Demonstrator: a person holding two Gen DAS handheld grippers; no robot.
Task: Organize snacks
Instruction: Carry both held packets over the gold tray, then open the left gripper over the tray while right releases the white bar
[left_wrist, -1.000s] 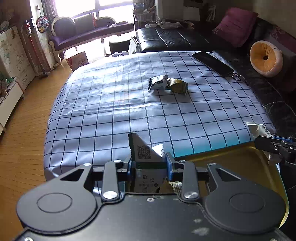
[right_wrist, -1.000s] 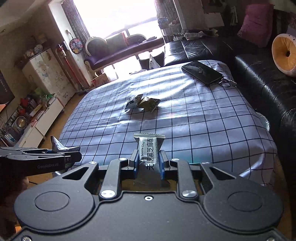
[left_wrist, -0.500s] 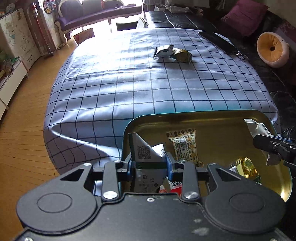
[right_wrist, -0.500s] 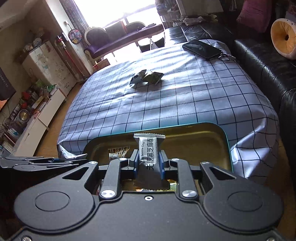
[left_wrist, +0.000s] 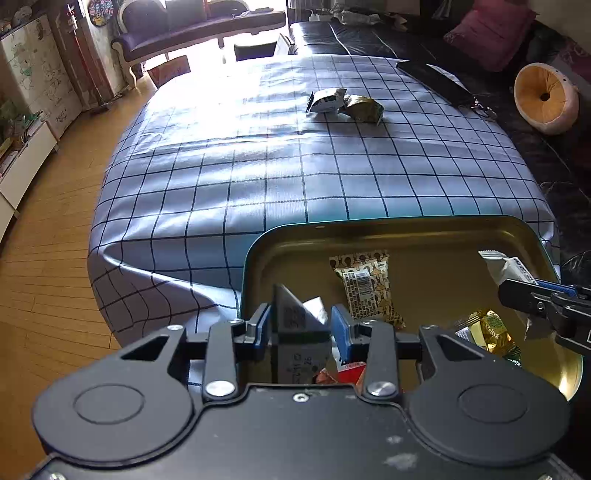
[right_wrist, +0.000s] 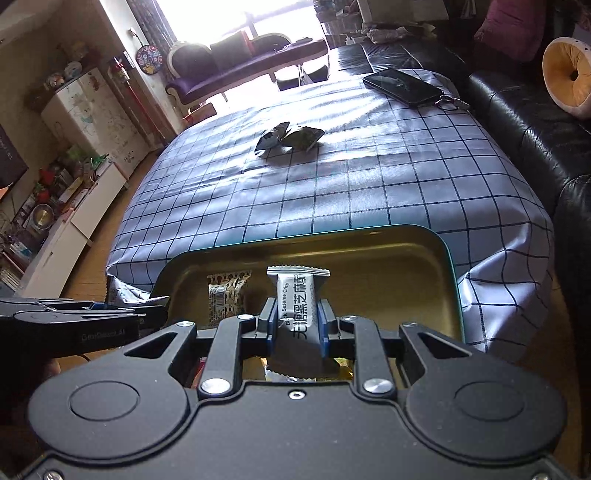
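Observation:
A gold tray (left_wrist: 406, 229) sits at the near edge of the checked tablecloth (left_wrist: 295, 177). My left gripper (left_wrist: 301, 321) hangs over the tray's left part, its jaws opening. A grey triangular packet (left_wrist: 291, 314) stands between them, with a gap at the right pad. My right gripper (right_wrist: 297, 314) is shut on a grey sesame crisp bar (right_wrist: 297, 291) over the tray (right_wrist: 369, 232). In the tray lie a patterned packet (left_wrist: 364, 284), a gold candy (left_wrist: 493, 330) and red wrappers (left_wrist: 349, 369). A white packet (left_wrist: 327, 100) and an olive packet (left_wrist: 364, 108) lie mid-table.
A black phone (right_wrist: 400, 86) with a key ring lies at the table's far right corner. A black leather sofa (right_wrist: 524, 122) with a round orange cushion (right_wrist: 569, 74) runs along the right. Wooden floor (left_wrist: 44, 258) and white cabinets lie to the left.
Both grippers have dipped toward the tray, which has come fully into view beneath them. The left jaws have spread away from the grey packet. The right grip on the bar is unchanged.

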